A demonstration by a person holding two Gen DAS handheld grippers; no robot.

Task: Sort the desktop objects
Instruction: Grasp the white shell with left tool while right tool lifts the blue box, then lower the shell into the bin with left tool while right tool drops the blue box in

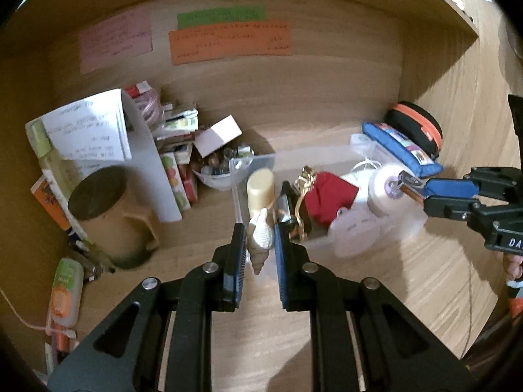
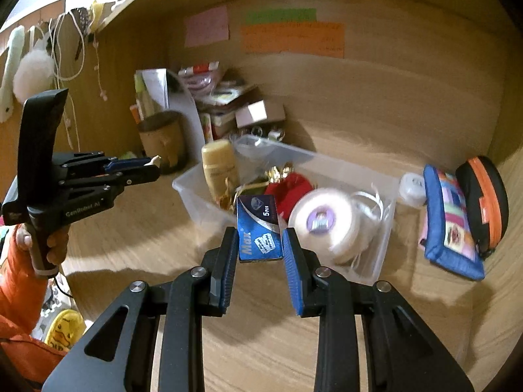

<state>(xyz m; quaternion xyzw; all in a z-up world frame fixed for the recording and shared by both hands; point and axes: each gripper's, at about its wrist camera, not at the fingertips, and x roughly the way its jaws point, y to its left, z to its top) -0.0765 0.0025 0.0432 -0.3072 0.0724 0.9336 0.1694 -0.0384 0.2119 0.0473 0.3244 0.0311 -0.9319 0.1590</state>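
Observation:
My left gripper (image 1: 260, 228) is shut on a cream spiral seashell (image 1: 260, 240) and holds it at the near edge of a clear plastic bin (image 1: 322, 243). In the right wrist view the left gripper (image 2: 153, 166) is left of the bin (image 2: 379, 261). My right gripper (image 2: 260, 236) is shut on a small blue "Max" box (image 2: 260, 228) over the bin's near side; it also shows in the left wrist view (image 1: 413, 192). The bin holds a cream bottle (image 2: 219, 166), a red pouch (image 2: 294, 191), gold ribbon (image 1: 302, 183) and a white thread spool (image 2: 323, 225).
A tan mug (image 1: 101, 210) and a heap of papers, cartons and a bowl of small items (image 1: 219, 163) fill the back left corner. A blue patchwork pouch (image 2: 451, 225) and a black-orange case (image 2: 483, 202) lie on the right. Sticky notes (image 1: 228, 40) hang on the back wall.

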